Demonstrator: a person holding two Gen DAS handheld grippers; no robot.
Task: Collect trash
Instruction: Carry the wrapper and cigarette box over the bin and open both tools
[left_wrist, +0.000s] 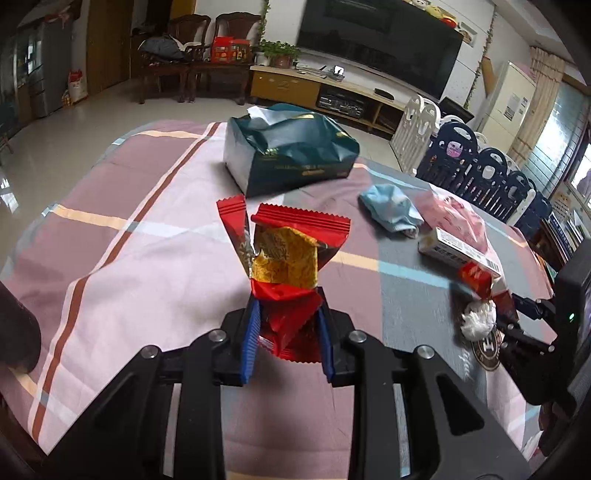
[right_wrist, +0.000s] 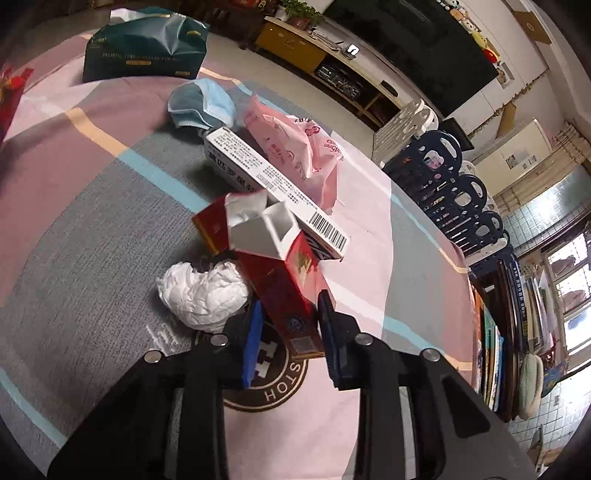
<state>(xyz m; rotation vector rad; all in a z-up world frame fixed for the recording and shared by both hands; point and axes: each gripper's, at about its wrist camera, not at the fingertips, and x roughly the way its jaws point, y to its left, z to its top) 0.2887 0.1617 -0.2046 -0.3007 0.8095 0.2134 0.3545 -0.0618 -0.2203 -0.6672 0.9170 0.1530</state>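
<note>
My left gripper (left_wrist: 288, 325) is shut on a torn red and gold snack wrapper (left_wrist: 288, 258), which stands up above the checked tablecloth (left_wrist: 147, 258). My right gripper (right_wrist: 288, 325) is shut on an open red cigarette box (right_wrist: 277, 273), its white flap up. A crumpled white tissue (right_wrist: 203, 291) lies just left of the right fingers; it also shows in the left wrist view (left_wrist: 478, 319). The red box also shows at the right of the left wrist view (left_wrist: 480, 278).
A blue face mask (right_wrist: 201, 103), a pink wipes packet (right_wrist: 295, 147) and a long white carton (right_wrist: 273, 188) lie beyond the red box. A dark green tissue pack (left_wrist: 291, 155) sits at the far side. A round brown logo (right_wrist: 266, 373) marks the cloth.
</note>
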